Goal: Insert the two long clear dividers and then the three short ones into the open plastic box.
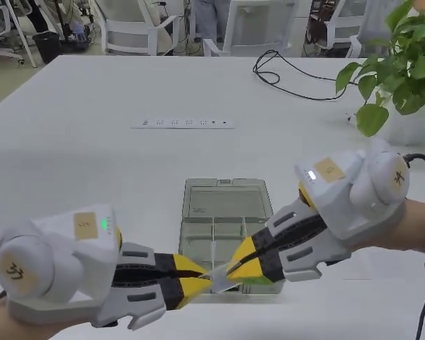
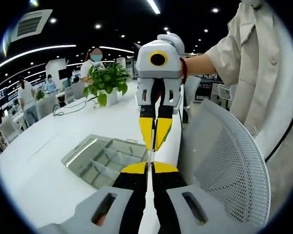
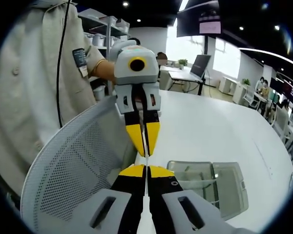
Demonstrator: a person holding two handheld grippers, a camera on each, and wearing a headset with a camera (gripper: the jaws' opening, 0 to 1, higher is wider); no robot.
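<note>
**Pinching one clear divider from both ends, right at the box's near edge**

Got the left gripper squeezed together on a thin clear divider, coming in from the left of the box's near side. Same deal with the right gripper: closed tight on the other end of that same piece, yellow tips almost nose to nose with the left one's. In both gripper views, seeing the piece edge-on as a thin line between the facing tips.

Holding it right over the near wall of the open plastic box. Can't tell from the head view whether it's touching that wall or just above it.

Inside the box, got a few standing dividers already upright and splitting it into compartments. Too much glare on clear plastic to count them properly.

Lid flipped open and lying flat on the desk, on the box's far side.

Past the lid, a flat white strip on the desk. Further off to the box's far right, a looping black cable and a leafy green plant. White office chairs beyond all that.

Back on the near side of the box, in the gripper views, a white mesh chair back and a beige sleeve.
</note>
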